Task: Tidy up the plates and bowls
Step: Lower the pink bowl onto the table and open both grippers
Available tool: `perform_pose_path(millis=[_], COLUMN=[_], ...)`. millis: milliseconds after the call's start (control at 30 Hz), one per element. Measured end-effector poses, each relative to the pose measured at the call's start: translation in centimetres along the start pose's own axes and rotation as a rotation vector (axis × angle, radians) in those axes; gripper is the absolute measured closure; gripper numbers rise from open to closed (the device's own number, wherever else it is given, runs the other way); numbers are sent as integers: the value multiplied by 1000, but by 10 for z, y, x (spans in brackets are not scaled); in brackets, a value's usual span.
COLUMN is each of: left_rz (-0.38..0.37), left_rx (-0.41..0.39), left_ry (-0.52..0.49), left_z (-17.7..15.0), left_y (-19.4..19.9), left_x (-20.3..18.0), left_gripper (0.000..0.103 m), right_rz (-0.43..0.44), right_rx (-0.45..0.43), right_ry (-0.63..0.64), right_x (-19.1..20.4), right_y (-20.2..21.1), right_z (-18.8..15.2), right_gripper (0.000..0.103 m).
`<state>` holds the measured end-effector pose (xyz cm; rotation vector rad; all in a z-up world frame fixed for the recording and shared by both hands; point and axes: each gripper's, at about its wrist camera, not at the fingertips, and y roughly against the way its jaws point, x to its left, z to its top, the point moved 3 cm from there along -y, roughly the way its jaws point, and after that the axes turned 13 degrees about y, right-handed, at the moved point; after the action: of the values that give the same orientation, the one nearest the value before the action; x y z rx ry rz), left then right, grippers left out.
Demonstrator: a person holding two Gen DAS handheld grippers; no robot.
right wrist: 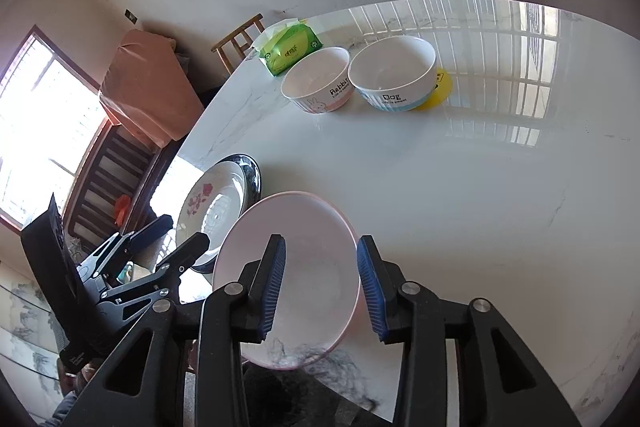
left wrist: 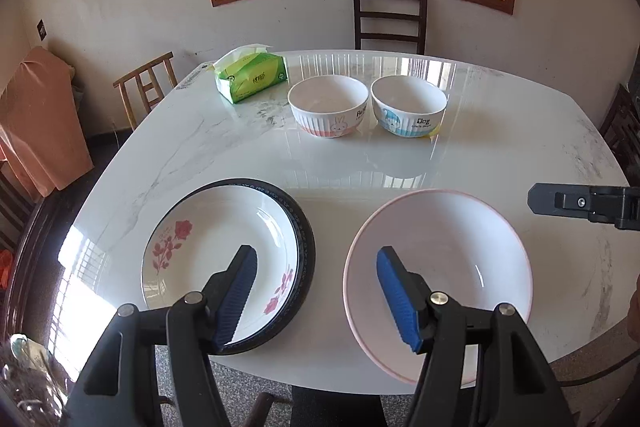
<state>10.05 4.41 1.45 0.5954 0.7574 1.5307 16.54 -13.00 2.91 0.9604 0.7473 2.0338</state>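
Note:
A floral white plate [left wrist: 216,247] rests on a dark-rimmed plate [left wrist: 306,239] at the table's front left. Beside it on the right lies a pink-rimmed plate [left wrist: 452,251]. My left gripper [left wrist: 316,253] hangs open above the gap between them, holding nothing. In the right wrist view, my right gripper [right wrist: 320,241] is open over the pink-rimmed plate [right wrist: 304,227], its right finger near the plate's right rim. Farther back stand a rabbit bowl [left wrist: 328,107] and a dog bowl [left wrist: 408,105], side by side and upright.
A green tissue pack [left wrist: 252,77] lies at the back left of the white marble table [left wrist: 240,155]. A yellow disc [right wrist: 440,89] shows behind the dog bowl [right wrist: 394,73]. Chairs [left wrist: 390,19] stand around the table. The right gripper [left wrist: 536,201] juts in from the right edge.

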Motion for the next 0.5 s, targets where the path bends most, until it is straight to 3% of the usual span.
perform_pose_path(millis=[133,367,500], left_rz=[-34,-7,-26], left_rx=[-18,-92,-81], left_ry=[-12,-37,-15], left_z=[5,21,31], left_y=[-1,-9,-18], left_x=[-1,6,14], left_gripper=[39,39,39], right_rz=[21,58,63], right_rx=[21,44,51], right_ry=[-2,-20,-25], right_x=[7,16,19], right_y=[-8,-29,-40], right_z=[8,26,38], right_gripper=[66,59,59])
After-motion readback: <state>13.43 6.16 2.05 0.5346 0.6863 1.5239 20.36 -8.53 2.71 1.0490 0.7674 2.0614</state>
